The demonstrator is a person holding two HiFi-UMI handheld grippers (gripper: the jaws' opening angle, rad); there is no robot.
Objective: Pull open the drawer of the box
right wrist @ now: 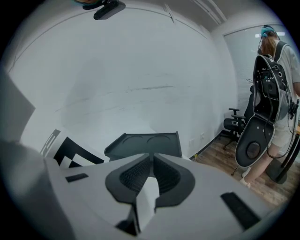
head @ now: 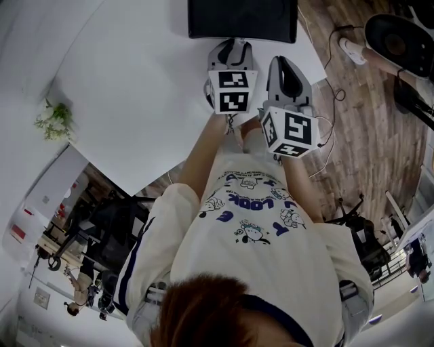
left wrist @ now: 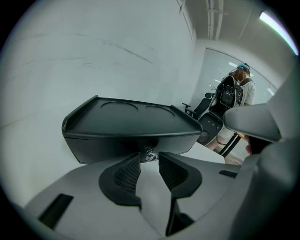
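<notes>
1 box, 2 claws, 1 table, 1 plant

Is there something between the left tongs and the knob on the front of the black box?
Nothing visible stands between. The left tongs point straight at the small knob on the black box, jaws a little apart, and the knob shows unobstructed just beyond their tips.

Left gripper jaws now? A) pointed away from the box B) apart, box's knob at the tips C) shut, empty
B: in the left gripper view, the left gripper has its jaws apart, with the small metallic knob on the black box front right at their tips.
</notes>
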